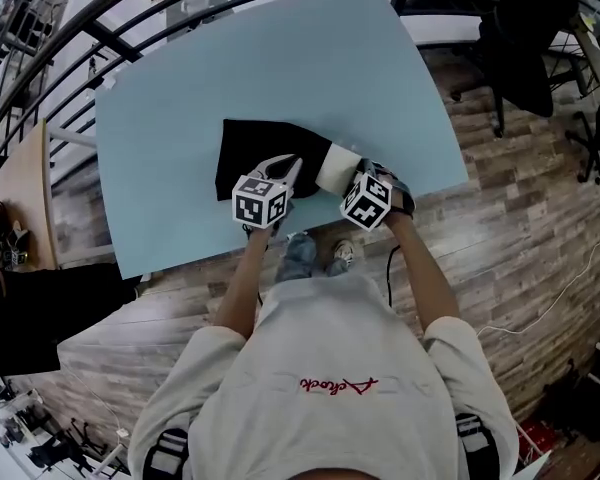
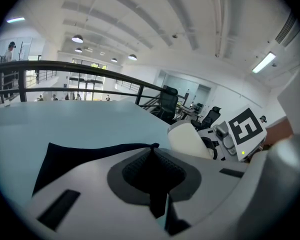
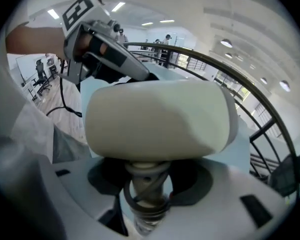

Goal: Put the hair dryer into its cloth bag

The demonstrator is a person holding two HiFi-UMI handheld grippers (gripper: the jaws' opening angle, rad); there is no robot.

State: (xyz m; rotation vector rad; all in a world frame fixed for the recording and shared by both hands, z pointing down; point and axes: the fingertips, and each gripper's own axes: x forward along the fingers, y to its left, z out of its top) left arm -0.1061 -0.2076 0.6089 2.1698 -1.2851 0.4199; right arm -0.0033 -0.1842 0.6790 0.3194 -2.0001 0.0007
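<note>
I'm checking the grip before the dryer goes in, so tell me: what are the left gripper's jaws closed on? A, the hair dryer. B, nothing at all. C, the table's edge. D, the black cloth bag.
D: the jaws of the left gripper are pinched on an edge of the black cloth bag, while the hair dryer sits in the right gripper.

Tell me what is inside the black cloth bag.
The cloth bag lies flat on the table, its edge pinched by the left gripper; black fabric hides its interior. The white hair dryer, held by the right gripper, shows outside, against its edge.
</note>
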